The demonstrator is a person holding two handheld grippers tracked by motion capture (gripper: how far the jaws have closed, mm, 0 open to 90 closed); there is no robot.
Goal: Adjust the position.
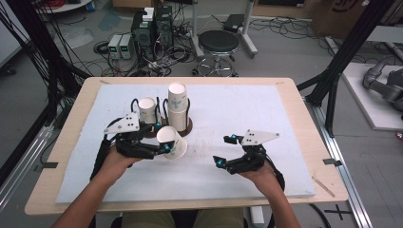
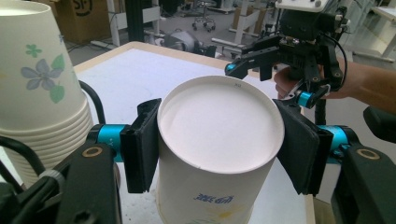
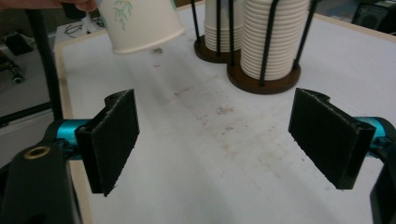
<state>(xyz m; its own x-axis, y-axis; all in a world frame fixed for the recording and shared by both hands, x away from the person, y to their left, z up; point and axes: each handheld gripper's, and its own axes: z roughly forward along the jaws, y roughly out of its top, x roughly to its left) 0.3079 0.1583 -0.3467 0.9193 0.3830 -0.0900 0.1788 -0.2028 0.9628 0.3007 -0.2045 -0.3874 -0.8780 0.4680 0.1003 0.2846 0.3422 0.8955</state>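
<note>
Two stacks of white paper cups (image 1: 177, 111) stand upside down in black wire holders on round brown bases near the middle of the white foam-covered table (image 1: 247, 109); in the right gripper view their tops are cut off by the frame edge, and in the left gripper view just one stack's flank shows at the left border. One loose white paper cup with a floral print (image 1: 172, 142) is held off the table, just in front of the stacks. Its print is hard to read in the left gripper view, where blue lettering on its side is blurred.

That cup sits between the two black pads of the left gripper (image 1: 161, 137), which is clenched on it: one pad presses each side just under the upturned flat bottom, and the cup's open mouth tilts down toward the table.

The left forearm comes in from the bottom left, its gripper pointing right and forward. The right gripper (image 1: 224, 151) hovers over bare foam well to the right of the cup, pointing left, its pads spread wide with nothing between them.
</note>
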